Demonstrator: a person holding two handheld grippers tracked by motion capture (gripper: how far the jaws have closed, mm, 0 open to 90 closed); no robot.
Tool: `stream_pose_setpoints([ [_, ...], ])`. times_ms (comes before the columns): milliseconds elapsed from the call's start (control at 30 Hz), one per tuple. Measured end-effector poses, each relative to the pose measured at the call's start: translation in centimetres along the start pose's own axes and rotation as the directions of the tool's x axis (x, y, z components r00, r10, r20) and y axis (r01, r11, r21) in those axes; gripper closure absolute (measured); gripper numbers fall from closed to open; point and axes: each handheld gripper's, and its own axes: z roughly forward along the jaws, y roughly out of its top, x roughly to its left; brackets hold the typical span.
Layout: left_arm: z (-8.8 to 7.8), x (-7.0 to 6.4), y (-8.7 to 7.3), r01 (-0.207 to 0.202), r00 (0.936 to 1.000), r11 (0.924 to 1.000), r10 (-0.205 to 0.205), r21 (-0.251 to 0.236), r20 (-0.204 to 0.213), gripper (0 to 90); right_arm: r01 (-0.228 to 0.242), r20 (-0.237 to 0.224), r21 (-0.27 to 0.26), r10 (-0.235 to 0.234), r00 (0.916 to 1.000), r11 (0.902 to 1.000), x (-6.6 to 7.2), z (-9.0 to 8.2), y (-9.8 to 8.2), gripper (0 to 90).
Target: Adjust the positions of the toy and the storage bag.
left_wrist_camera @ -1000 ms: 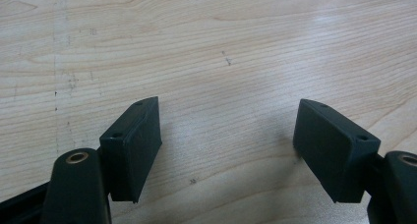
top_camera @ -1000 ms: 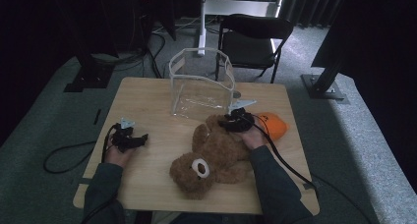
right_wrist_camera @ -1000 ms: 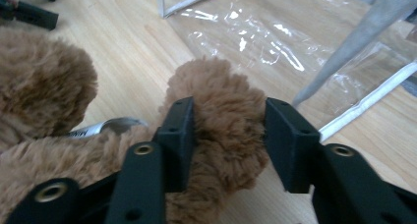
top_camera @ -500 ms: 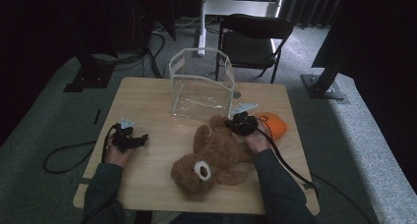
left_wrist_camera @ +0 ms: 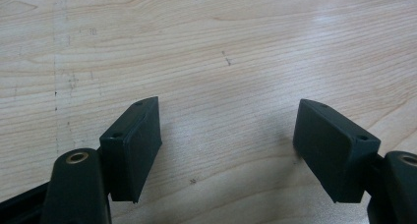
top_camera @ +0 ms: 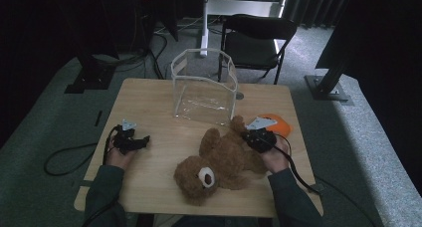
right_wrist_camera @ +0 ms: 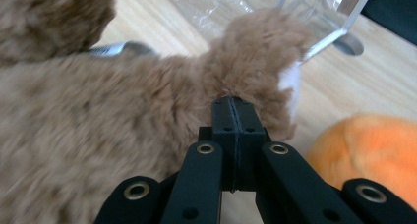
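Left tool (top_camera: 133,139): resting low at the left side of the wooden desk (top_camera: 159,102), held by the person's left hand (top_camera: 119,155). In the left gripper view its jaws stand spread wide apart, with bare wood grain between them; nothing is held and nothing lies between the pads (left_wrist_camera: 135,145).

Right tool (top_camera: 251,136): at the right side of the desk, in the person's right hand (top_camera: 275,155). In the right gripper view its jaws are pressed together, their tips buried in the fur of the brown teddy bear (right_wrist_camera: 123,121) where a limb joins the body. The fur hides how much fabric is caught.

Teddy bear (top_camera: 219,162): lying flat at the front centre of the desk, head toward the person, limbs toward the far side.

Clear plastic container (top_camera: 203,87): upright just beyond the bear, open at the top.

Orange soft item (top_camera: 278,123): just beside the right tool, on its outer side.
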Motion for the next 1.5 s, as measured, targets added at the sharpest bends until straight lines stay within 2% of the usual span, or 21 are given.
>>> stream_pose_setpoints([
  [167,0.0,0.0,0.0,0.0,1.0,1.0,0.0,0.0,0.0,26.9,-0.027,-0.006,-0.007,0.027,0.9996,0.9996,0.8,-1.5,-1.4,89.9],
  [433,0.0,0.0,0.0,0.0,1.0,1.0,0.0,0.0,0.0,26.9,-0.036,0.018,-0.025,0.036,0.9992,0.9991,1.3,-4.0,-2.6,89.9],
  [733,0.0,0.0,0.0,-0.001,1.0,1.0,0.001,0.001,0.0,26.9,-0.06,-0.013,-0.041,0.059,0.9981,0.9974,1.5,-6.5,-3.3,88.7],
  [967,0.1,-0.1,0.0,-0.017,0.9998,0.9998,0.016,0.006,0.011,23.7,-0.059,-0.029,-0.05,0.058,0.9979,0.997,0.6,-5.4,-2.4,78.4],
  [1067,0.1,-0.1,0.1,-0.042,0.9984,0.9991,0.041,0.011,0.038,19.6,-0.056,-0.025,-0.061,0.054,0.9982,0.9966,0.5,-4.9,-1.8,72.0],
  [1167,0.1,-0.2,0.1,-0.052,0.9975,0.9986,0.051,0.01,0.048,19.2,-0.052,-0.032,-0.086,0.049,0.9983,0.9949,0.6,-4.9,-1.0,68.3],
  [1333,0.1,-0.1,0.2,-0.053,0.9974,0.9984,0.052,0.022,0.05,20.2,-0.044,-0.035,-0.126,0.04,0.9986,0.9911,0.4,-4.6,0.4,64.6],
  [1500,0.0,-0.1,0.3,-0.044,0.9984,0.9987,0.043,0.027,0.038,26.7,-0.038,-0.036,-0.163,0.032,0.9988,0.9859,-0.2,-4.1,1.7,62.4],
])
